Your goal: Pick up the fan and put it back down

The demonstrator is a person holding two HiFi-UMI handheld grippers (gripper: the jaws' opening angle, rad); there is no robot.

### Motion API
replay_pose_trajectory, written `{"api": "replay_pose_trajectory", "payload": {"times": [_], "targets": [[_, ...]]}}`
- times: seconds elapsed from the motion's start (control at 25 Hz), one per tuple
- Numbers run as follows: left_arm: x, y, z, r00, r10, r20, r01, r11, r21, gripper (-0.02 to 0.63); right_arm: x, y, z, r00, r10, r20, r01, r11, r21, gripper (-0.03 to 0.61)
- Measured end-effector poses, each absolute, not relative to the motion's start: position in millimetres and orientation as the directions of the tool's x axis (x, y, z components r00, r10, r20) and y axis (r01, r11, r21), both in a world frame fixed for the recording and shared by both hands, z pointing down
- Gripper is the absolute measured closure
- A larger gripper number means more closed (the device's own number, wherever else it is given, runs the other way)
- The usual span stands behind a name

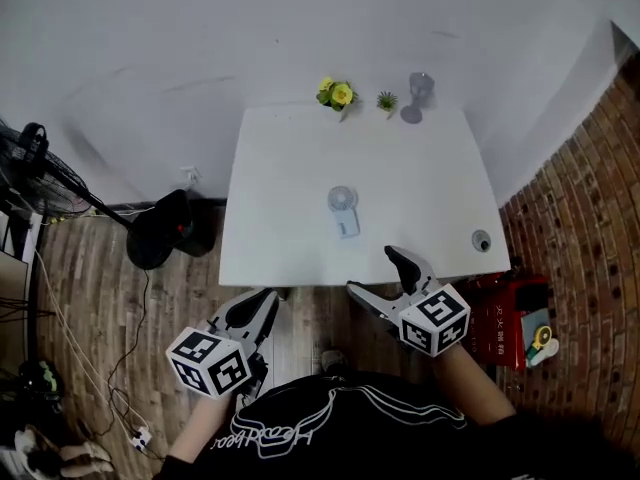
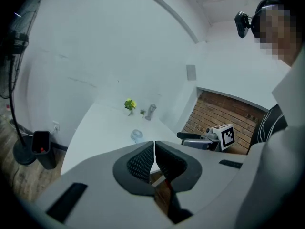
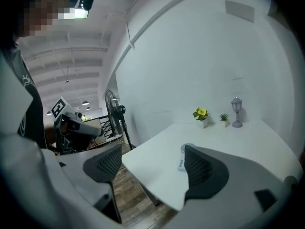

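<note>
Right gripper (image 1: 378, 273): jaws standing wide apart, nothing between them, hovering over the near edge of the white table (image 1: 270, 253). Left gripper (image 1: 255, 305): jaws pressing together, empty. Fan (image 1: 343, 209): resting mid-table, apart from both. Step: seemingly approaching for pickup; next move is calling for reaching forward to bracket the fan
</note>
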State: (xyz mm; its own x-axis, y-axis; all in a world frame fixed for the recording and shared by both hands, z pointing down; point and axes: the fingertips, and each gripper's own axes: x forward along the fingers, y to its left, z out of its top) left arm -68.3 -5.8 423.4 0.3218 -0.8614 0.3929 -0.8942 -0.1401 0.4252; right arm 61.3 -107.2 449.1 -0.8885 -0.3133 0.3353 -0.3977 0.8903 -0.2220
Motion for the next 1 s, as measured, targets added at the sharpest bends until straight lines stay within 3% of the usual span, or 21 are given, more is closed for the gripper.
{"api": "replay_pose_trajectory", "payload": {"times": [1.0], "targets": [[-180,-147,456,0.482,-0.746,0.460,-0.855,-0.286,0.432,0.578,-13,-227,574,-0.640,-0.429,0.638,-0.659,0.733,-0.168,0.190]]}}
